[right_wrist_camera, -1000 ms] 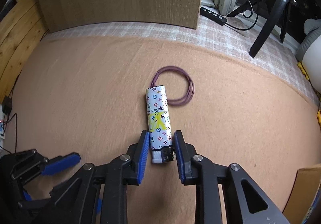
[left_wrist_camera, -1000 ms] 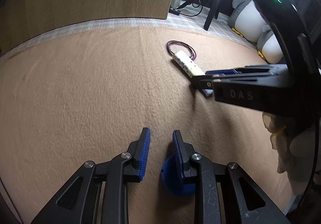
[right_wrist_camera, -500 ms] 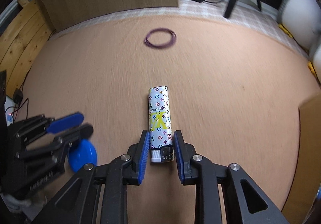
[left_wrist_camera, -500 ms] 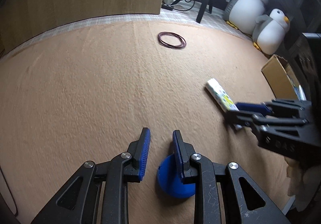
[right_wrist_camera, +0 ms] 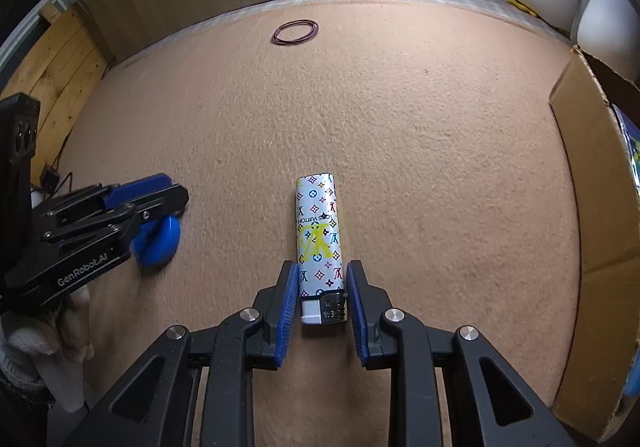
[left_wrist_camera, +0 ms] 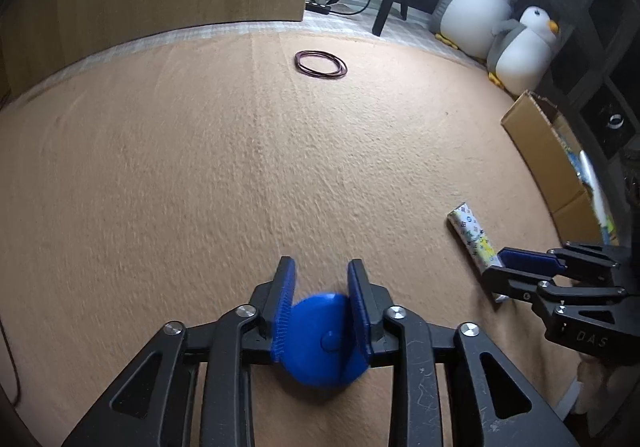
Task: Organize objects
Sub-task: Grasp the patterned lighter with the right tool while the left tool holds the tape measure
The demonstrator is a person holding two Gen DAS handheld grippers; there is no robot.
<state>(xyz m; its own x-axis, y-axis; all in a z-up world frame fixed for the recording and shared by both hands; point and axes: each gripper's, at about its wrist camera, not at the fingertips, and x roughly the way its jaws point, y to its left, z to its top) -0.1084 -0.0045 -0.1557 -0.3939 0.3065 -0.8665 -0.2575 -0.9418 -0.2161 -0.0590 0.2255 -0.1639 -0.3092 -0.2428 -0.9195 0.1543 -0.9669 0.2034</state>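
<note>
Left wrist view: your left gripper (left_wrist_camera: 322, 289) has its jaws opening, with the blue disc (left_wrist_camera: 322, 343) between them, low near the finger roots. It is blurred, so I can't tell whether the pads are touching it. It looks like light, hard plastic with smooth faces, likely to slip; take it across the rim, deep in the pads. The hair ties (left_wrist_camera: 321, 65) lie far ahead, well apart; soft and thin, so pinch one side of the loop. The cardboard box (left_wrist_camera: 536, 151) sits ahead to the right.

Right wrist view: your right gripper (right_wrist_camera: 322, 289) is opening too, with a slight gap visible on each side of the lighter (right_wrist_camera: 318, 235), whose metal end lies between the fingertips on the carpet (right_wrist_camera: 420, 151). It looks light, rigid and glossy; grip the flat long sides mid-body, not the cap. The box stands just beside, on the right.
</note>
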